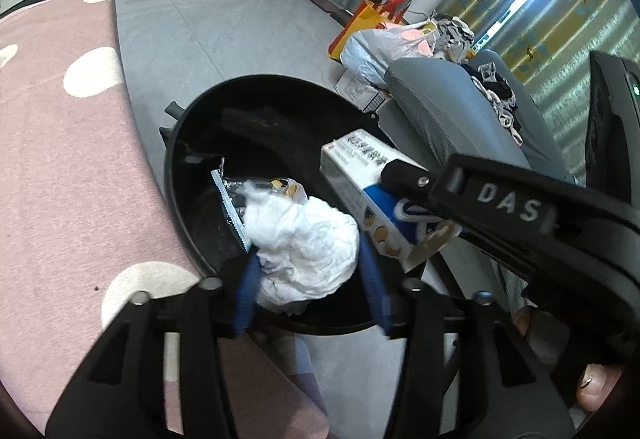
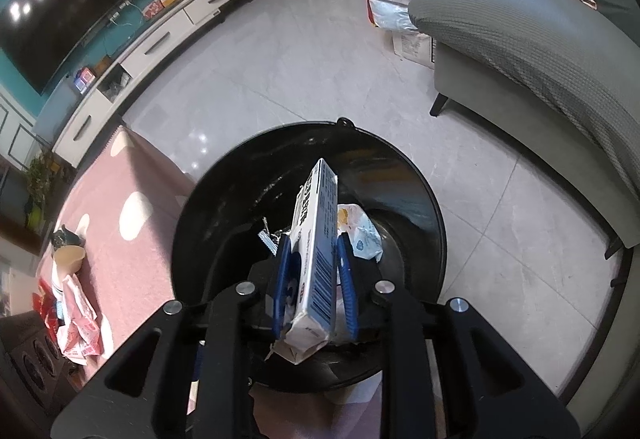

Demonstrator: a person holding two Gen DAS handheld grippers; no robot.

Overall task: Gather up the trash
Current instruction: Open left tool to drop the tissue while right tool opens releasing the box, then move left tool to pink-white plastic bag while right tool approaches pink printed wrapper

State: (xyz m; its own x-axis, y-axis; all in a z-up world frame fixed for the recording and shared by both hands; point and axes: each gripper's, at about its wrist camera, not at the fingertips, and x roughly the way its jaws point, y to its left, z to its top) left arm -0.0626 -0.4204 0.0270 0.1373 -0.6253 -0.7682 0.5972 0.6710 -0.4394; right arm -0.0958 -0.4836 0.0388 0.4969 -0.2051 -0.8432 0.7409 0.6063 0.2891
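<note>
Hanging over the black bin [image 1: 192, 175]: tissue wad [image 1: 304, 243] between wide left claw [image 1: 310, 279], seemingly loose; carton [image 2: 316, 239] between narrow right claw [image 2: 314, 291].

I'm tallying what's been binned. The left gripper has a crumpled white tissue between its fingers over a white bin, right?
Not quite: the bin is black, as the left wrist view shows. The crumpled white tissue is between the left gripper fingers above it.
</note>
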